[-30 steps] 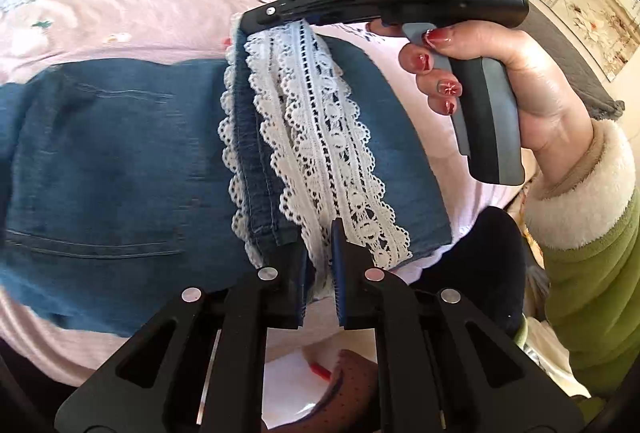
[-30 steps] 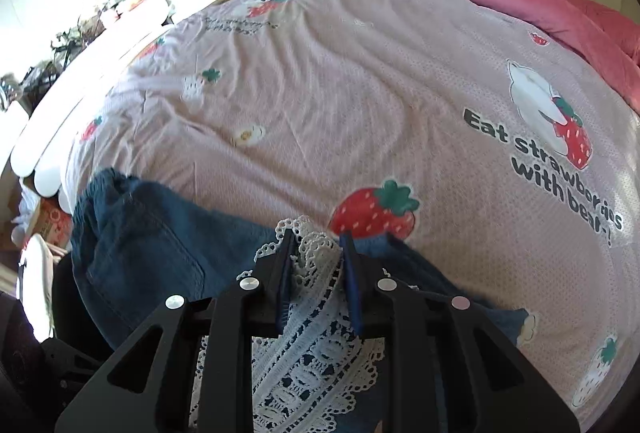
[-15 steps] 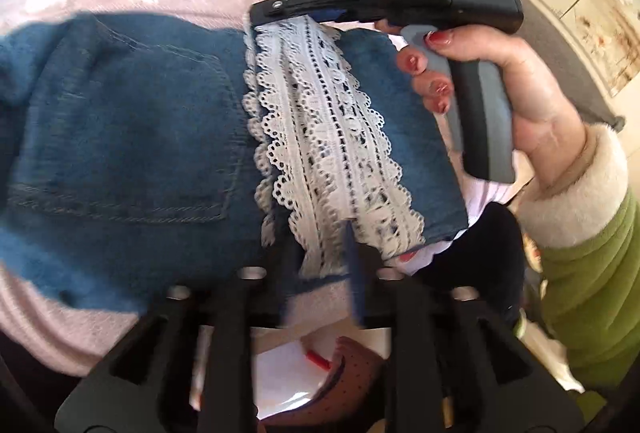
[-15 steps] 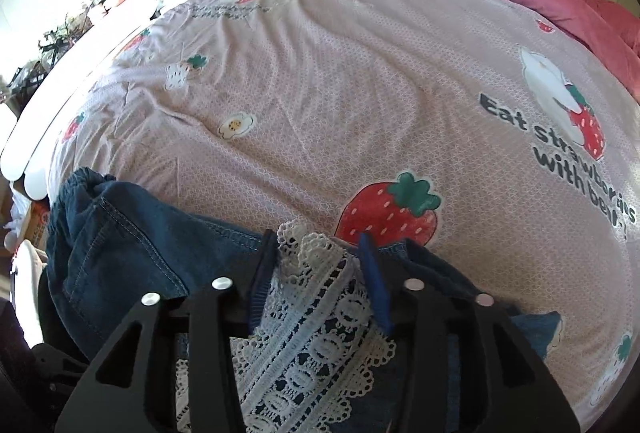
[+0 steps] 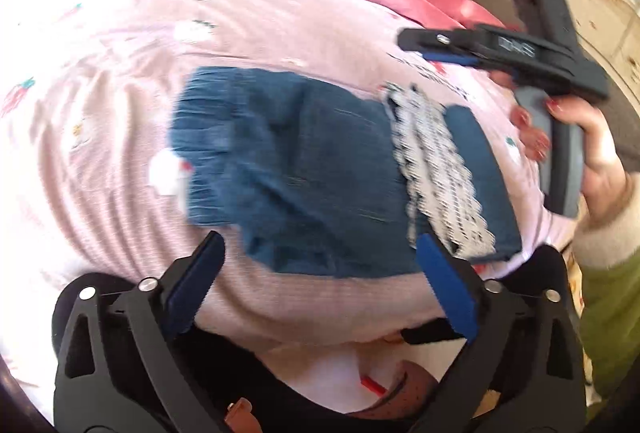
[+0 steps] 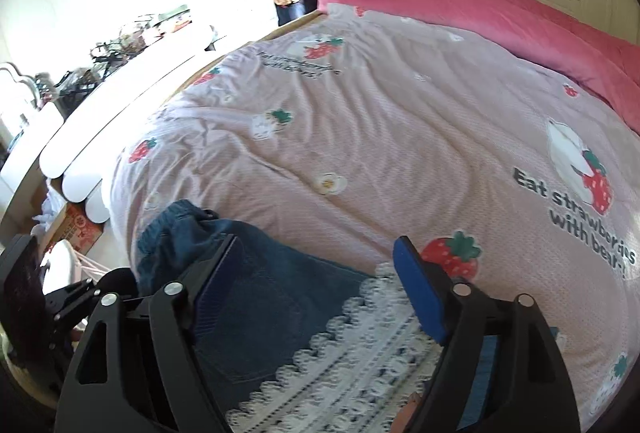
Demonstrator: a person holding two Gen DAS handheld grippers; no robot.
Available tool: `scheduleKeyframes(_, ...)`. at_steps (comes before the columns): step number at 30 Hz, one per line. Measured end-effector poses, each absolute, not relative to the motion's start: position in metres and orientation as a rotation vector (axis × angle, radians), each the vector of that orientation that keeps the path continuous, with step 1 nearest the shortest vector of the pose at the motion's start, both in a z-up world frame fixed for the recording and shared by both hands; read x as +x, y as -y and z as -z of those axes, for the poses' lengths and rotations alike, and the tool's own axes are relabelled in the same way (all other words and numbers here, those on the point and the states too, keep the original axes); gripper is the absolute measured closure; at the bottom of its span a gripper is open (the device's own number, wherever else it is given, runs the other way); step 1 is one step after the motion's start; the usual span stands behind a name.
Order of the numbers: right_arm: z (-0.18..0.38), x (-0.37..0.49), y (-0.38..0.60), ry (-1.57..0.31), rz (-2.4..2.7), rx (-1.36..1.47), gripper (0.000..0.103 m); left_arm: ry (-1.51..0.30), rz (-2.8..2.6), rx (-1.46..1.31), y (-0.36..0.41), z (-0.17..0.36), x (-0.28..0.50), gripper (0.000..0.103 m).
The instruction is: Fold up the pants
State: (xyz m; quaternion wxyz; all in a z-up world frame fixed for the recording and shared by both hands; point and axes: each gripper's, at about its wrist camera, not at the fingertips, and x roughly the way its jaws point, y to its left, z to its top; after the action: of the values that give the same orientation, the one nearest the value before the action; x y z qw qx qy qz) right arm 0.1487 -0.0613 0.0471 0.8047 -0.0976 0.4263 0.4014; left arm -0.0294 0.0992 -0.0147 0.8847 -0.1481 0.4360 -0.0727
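Folded pants (image 5: 304,173) on bed (image 5: 100,73), lace hem (image 5: 436,169) right. Left gripper (image 5: 320,273), right gripper (image 6: 316,289): fingers spread, empty. Risk: top layer unpinned, may slide or spring open.

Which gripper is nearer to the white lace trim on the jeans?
Right. The right gripper hangs open directly over the lace trim, jaws straddling it. The left gripper is open at the bed's near edge, off the jeans.

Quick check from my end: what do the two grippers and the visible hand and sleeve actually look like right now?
Both are black plastic frames with silver screws and blue ribbed pads: left gripper, right gripper. The left wrist view shows the right unit's grey handle, a small white logo and a green light; the hand has red nails, a cream fleece cuff and a green sleeve.
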Motion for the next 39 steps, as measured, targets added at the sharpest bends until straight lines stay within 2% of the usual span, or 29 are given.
scheduleKeyframes(9, -0.035, 0.14, 0.024, -0.944, -0.932, -0.241, 0.012, -0.909, 0.082, -0.418, -0.123, 0.031, -0.024, 0.01)
scheduleKeyframes(18, -0.019, 0.138, -0.032, -0.99, -1.042, -0.321, 0.011, -0.883, 0.142, -0.563, -0.127, 0.042, -0.017, 0.01)
scheduleKeyframes(25, 0.009, 0.152, -0.077, -1.154, -1.117, -0.339, 0.014, -0.862, 0.17, -0.68, -0.137, 0.051, -0.015, 0.01)
scheduleKeyframes(27, 0.016, 0.152, -0.088, -1.213, -1.151, -0.334, 0.029, -0.866, 0.181, -0.715, -0.142, 0.055, -0.014, 0.012)
scheduleKeyframes(28, 0.02, 0.152, -0.092, -1.238, -1.154, -0.336, 0.034, -0.863, 0.185, -0.728, -0.143, 0.057, -0.013, 0.013)
scheduleKeyframes(30, 0.031, 0.15, -0.099, -1.284, -1.152, -0.36, 0.058, -0.856, 0.189, -0.739, -0.143, 0.058, -0.012, 0.015)
scheduleKeyframes(31, 0.034, 0.147, -0.101, -1.273, -1.135, -0.391, 0.06, -0.855, 0.192, -0.751, -0.144, 0.059, -0.011, 0.015)
scheduleKeyframes(34, 0.033, 0.147, -0.098, -1.258, -1.133, -0.376, 0.068, -0.858, 0.192, -0.777, -0.147, 0.063, -0.009, 0.026)
scheduleKeyframes(36, 0.026, 0.147, -0.091, -1.237, -1.145, -0.343, 0.073, -0.853, 0.187, -0.792, -0.149, 0.063, -0.009, 0.042)
scheduleKeyframes(37, 0.023, 0.147, -0.089, -1.232, -1.149, -0.334, 0.074, -0.852, 0.188, -0.805, -0.15, 0.064, -0.007, 0.044)
scheduleKeyframes(39, 0.014, 0.146, -0.082, -1.21, -1.159, -0.307, 0.076, -0.846, 0.189, -0.825, -0.153, 0.064, -0.005, 0.059)
